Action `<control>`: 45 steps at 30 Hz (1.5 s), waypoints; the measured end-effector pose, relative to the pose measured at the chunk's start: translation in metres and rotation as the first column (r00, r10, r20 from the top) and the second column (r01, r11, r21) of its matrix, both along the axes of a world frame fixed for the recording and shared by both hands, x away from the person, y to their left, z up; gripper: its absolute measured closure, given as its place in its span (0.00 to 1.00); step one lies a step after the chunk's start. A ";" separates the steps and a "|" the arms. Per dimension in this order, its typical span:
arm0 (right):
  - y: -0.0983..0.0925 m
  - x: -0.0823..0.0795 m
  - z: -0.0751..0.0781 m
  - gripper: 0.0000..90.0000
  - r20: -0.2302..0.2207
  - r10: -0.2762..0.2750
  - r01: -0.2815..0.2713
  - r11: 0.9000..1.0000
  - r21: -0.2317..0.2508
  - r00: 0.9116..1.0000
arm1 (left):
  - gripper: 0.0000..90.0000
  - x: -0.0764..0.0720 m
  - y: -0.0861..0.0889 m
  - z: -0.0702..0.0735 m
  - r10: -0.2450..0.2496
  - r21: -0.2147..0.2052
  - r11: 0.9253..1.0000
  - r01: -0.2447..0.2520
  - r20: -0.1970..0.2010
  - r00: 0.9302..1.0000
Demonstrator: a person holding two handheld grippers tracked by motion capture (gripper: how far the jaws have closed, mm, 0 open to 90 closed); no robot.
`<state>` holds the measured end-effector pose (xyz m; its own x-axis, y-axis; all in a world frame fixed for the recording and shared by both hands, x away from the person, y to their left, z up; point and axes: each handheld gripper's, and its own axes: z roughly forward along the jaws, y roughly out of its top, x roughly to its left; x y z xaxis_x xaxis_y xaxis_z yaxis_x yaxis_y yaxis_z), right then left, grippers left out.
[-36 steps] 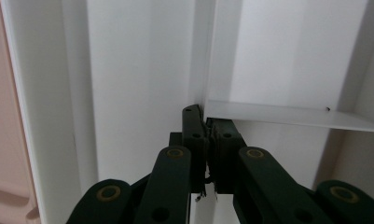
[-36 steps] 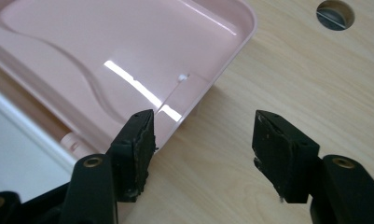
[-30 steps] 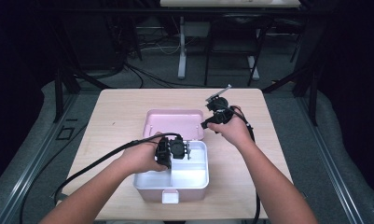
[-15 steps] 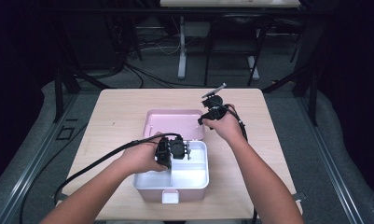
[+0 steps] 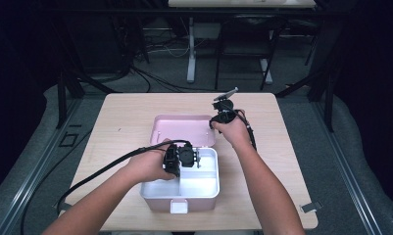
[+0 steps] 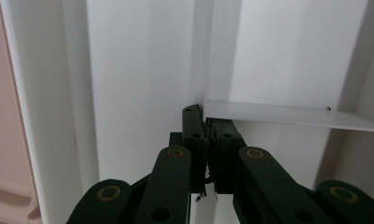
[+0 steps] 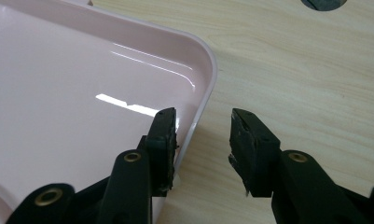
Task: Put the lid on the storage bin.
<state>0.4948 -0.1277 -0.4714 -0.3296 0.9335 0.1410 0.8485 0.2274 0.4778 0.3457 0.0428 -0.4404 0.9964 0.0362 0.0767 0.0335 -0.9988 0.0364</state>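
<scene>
Pinching the white divider (image 6: 287, 114) inside the white box (image 5: 182, 188) with left gripper (image 6: 207, 135), jaws clamped. Straddling the pink lid (image 7: 82, 93) rim at 12 o'clock of box, right gripper (image 7: 203, 140) jaws just closing, not yet pressing. Risking slipping off the thin rim, jolting the box.

From my seat at the controls, I see a pale wooden tabletop (image 5: 135, 112) with rounded corners, its far and left stretches bare. Grey floor (image 5: 326, 161) surrounds it. A small silver clip-like piece (image 5: 310, 206) lies off the tabletop's near right corner. Beyond the far edge stands a white post on a foot (image 5: 191, 54), with dark cables (image 5: 155, 78) trailing over the floor beside it. Black frame legs (image 5: 61, 98) rise at left, and more at right (image 5: 326, 93).
</scene>
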 end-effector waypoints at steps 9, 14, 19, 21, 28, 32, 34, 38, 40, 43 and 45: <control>0.011 0.000 -0.002 0.84 -0.041 -0.005 0.005 1.000 -0.013 0.999 | 0.96 0.000 0.000 0.000 0.000 0.001 1.000 0.000 0.000 1.000; 0.011 0.000 0.000 0.89 -0.063 -0.045 0.045 0.999 -0.003 0.997 | 0.96 0.000 0.000 0.000 0.000 0.001 1.000 0.000 0.000 1.000; 0.011 -0.002 0.004 0.91 -0.067 -0.077 0.078 0.997 0.009 0.995 | 0.96 0.000 0.000 0.000 0.001 0.000 1.000 -0.001 -0.002 1.000; 0.012 -0.003 0.006 0.91 -0.059 -0.082 0.083 0.997 0.006 0.995 | 0.96 0.000 0.000 0.000 0.001 0.000 1.000 -0.001 -0.002 1.000; 0.010 -0.007 0.015 0.93 -0.037 -0.097 0.098 0.995 0.031 0.995 | 0.96 0.000 0.000 0.000 0.003 -0.002 1.000 -0.003 -0.005 1.000; 0.007 -0.010 0.021 0.94 -0.023 -0.095 0.096 0.994 0.059 0.995 | 0.96 0.000 0.000 0.000 0.003 -0.001 1.000 -0.003 -0.006 1.000; 0.005 -0.012 0.024 0.94 -0.007 -0.093 0.093 0.993 0.074 0.996 | 0.96 0.000 0.000 0.000 0.003 0.001 1.000 -0.003 -0.004 1.000; -0.001 -0.019 0.034 0.95 0.033 -0.084 0.079 0.989 0.124 0.996 | 0.96 0.000 0.000 0.000 0.001 0.002 1.000 -0.001 -0.005 1.000; -0.003 -0.023 0.039 0.95 0.054 -0.078 0.070 0.988 0.137 0.995 | 0.96 0.001 0.000 0.000 0.001 0.003 1.000 -0.001 -0.006 1.000; -0.004 -0.029 0.046 0.95 0.089 -0.069 0.055 0.987 0.151 0.994 | 0.96 0.001 0.000 0.000 0.002 -0.002 1.000 -0.002 -0.007 1.000; -0.005 -0.033 0.049 0.95 0.110 -0.059 0.042 0.987 0.156 0.992 | 0.96 0.001 0.000 0.000 0.002 -0.003 1.000 -0.002 -0.008 1.000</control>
